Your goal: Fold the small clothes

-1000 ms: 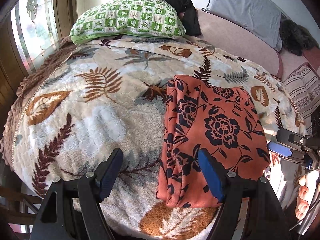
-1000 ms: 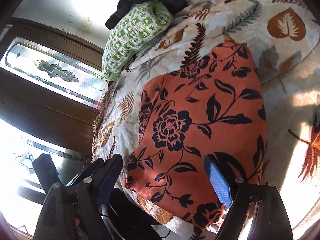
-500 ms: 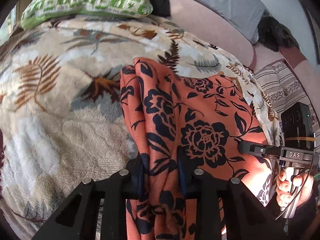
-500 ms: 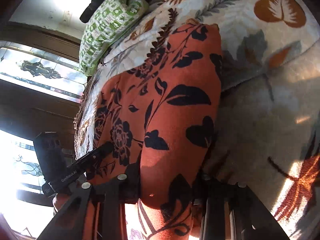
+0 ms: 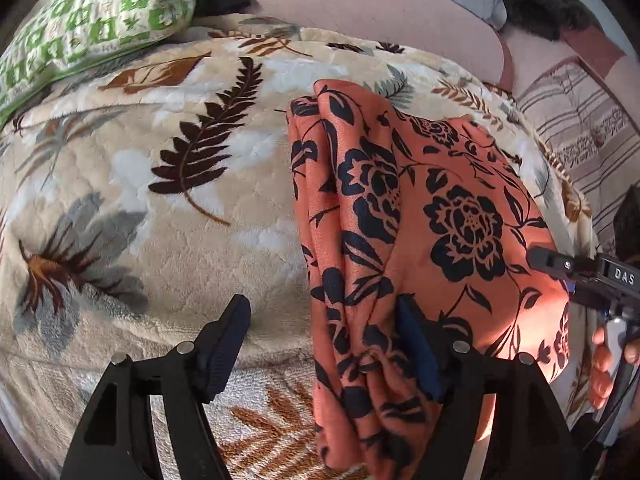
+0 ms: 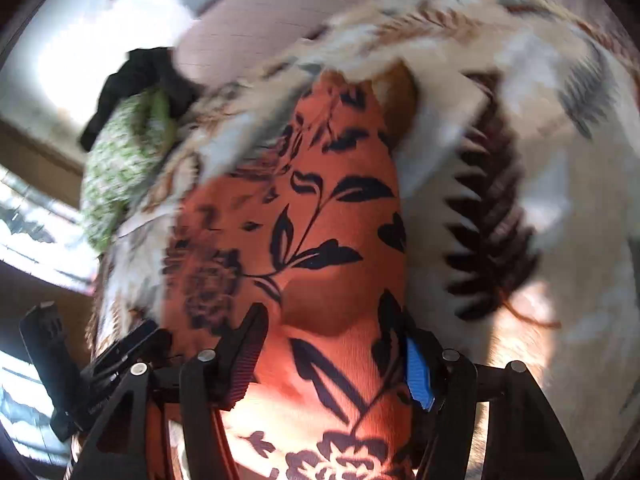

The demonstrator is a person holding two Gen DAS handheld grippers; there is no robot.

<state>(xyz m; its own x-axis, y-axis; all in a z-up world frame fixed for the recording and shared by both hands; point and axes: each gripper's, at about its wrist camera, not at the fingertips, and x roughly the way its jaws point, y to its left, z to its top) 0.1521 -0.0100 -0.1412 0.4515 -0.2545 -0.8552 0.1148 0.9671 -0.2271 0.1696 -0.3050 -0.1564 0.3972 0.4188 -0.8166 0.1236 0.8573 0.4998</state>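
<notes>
in your left wrist view the orange floral garment [image 5: 420,220] lies folded on the leaf-print blanket [image 5: 160,200] of the bed, filling the centre and lower right of the frame, its bunched left edge running down to the bottom edge. your left gripper [image 5: 328,344] stands with its fingers spread wide: the left finger [image 5: 228,340] sits over bare blanket at lower centre-left, apart from the cloth, while the right finger [image 5: 416,344] with its blue pad presses against the garment just right of the bunched folds, so that edge of the cloth lies between the two fingers without being pinched. at the right edge of this frame your right gripper [image 5: 576,272] reaches in over the garment's right side, with your hand [image 5: 604,360] below it. a green checked pillow [image 5: 80,28] rests at the upper left and a striped cloth [image 5: 580,128] at the upper right. the right wrist view is blurred, yet it shows your right gripper [image 6: 332,360] with fingers parted and the garment [image 6: 320,240] running up between them from the bottom centre, cloth touching both pads [image 6: 416,368] without being clamped. the left gripper [image 6: 120,356] shows at lower left.
</notes>
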